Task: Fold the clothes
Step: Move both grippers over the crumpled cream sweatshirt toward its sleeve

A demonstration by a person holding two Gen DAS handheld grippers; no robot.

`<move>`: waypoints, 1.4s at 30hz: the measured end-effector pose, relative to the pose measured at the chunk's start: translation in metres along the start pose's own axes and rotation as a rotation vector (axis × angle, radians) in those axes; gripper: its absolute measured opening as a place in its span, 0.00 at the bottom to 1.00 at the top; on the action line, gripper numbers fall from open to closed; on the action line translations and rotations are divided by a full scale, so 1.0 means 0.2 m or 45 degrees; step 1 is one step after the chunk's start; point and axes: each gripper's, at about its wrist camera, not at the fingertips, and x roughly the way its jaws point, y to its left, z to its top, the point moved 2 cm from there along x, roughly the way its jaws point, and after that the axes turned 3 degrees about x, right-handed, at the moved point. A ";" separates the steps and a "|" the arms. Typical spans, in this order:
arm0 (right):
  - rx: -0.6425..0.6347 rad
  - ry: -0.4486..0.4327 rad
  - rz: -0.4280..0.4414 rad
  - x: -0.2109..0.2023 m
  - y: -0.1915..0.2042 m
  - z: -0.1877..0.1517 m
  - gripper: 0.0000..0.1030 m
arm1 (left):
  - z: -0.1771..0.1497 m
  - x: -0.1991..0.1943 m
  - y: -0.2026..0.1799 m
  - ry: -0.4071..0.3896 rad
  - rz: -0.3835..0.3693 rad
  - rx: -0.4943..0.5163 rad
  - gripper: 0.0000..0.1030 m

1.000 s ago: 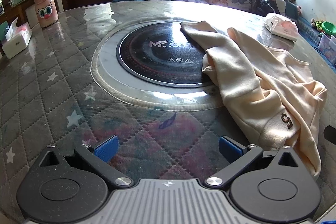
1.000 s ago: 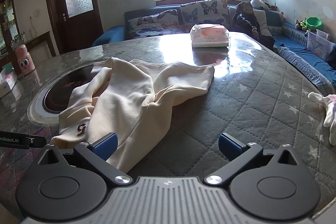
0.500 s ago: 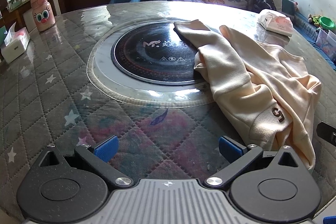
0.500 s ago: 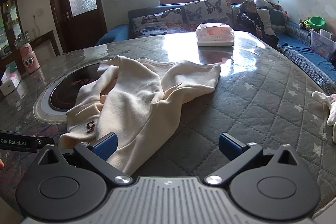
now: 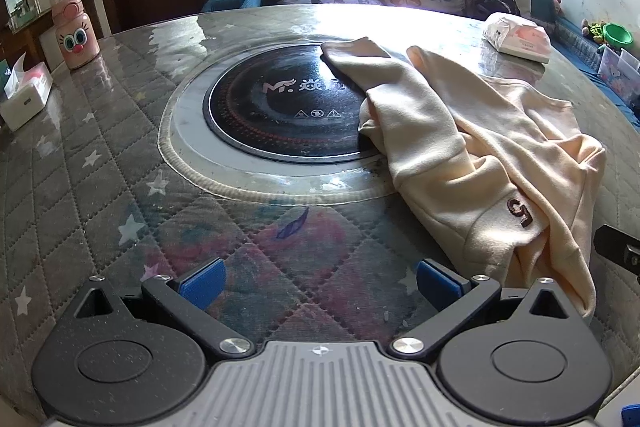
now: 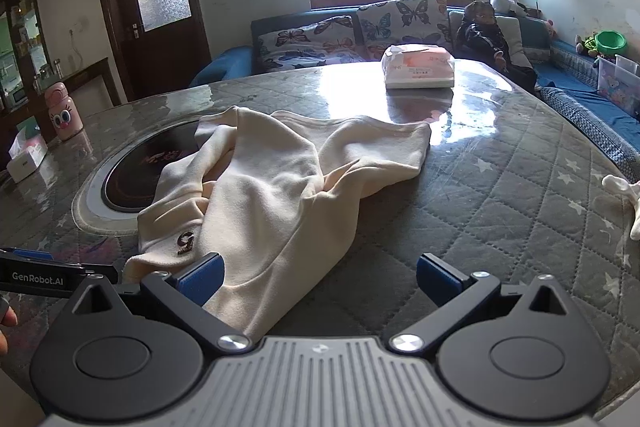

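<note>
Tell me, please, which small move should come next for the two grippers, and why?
Probably bring the right gripper down onto the near hem of the cream garment and close on it. Both grippers are open and empty, the left gripper hangs over bare table cover, and the garment lies crumpled, partly over the round black cooktop.

Your garment [image 6: 276,195] lies crumpled on the table [image 6: 500,195], one end draped over the round cooktop [image 5: 280,115] set in its middle. Behind the garment sits a tissue pack [image 6: 418,67]. At the table's far left edge stand a bottle [image 5: 76,33] and a tissue box [image 5: 26,95].
</note>
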 end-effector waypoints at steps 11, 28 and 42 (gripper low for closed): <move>-0.009 -0.002 0.023 0.00 0.02 0.00 1.00 | 0.01 -0.01 -0.03 -0.007 0.006 0.031 1.00; -0.015 0.007 0.044 0.02 0.04 0.01 1.00 | 0.02 -0.01 -0.07 -0.012 0.009 0.063 1.00; -0.028 0.005 0.074 0.05 0.07 0.03 1.00 | 0.06 0.01 -0.08 -0.021 0.012 0.079 1.00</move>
